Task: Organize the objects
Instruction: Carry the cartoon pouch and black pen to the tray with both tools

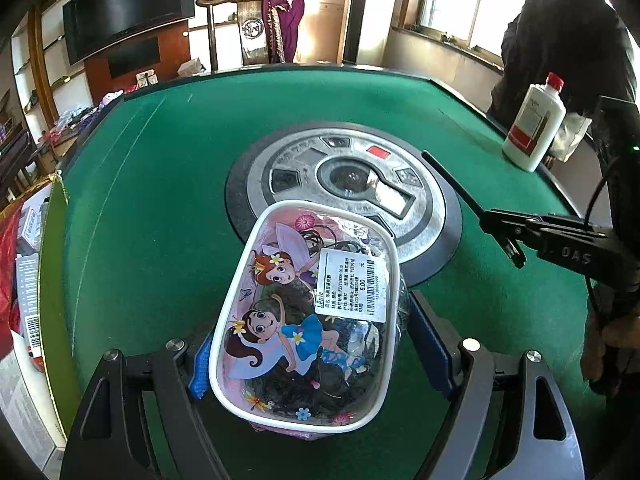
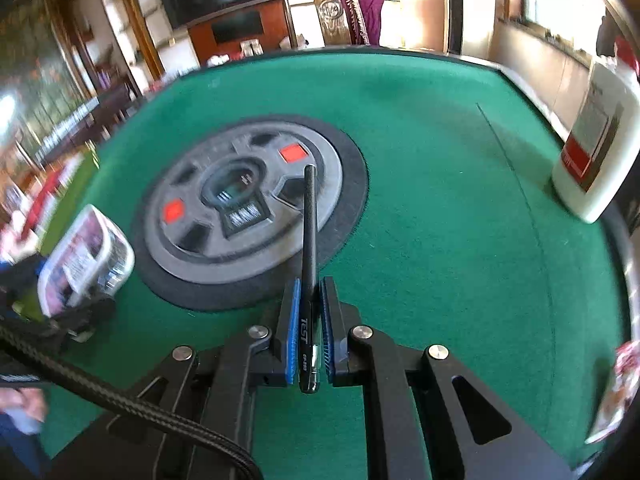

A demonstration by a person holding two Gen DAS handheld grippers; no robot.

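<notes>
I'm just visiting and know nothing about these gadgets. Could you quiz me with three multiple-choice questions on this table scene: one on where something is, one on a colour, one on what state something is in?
1. Where does the white bottle stand?
A. On the round centre panel
B. Near the table's far right edge
C. Inside the plastic box

2. What colour is the table felt?
A. Green
B. Blue
C. Brown

3. What is the right hand-held gripper doing?
A. Open and empty
B. Shut on the black pen
C. Shut on the bottle

Answers:
1. B: in the left wrist view the bottle sits by the rim, apart from the centre panel.
2. A: both views show green felt.
3. B: the blue pads close on the pen's barrel. Meanwhile the left hand-held gripper holds the cartoon-lidded box.
</notes>
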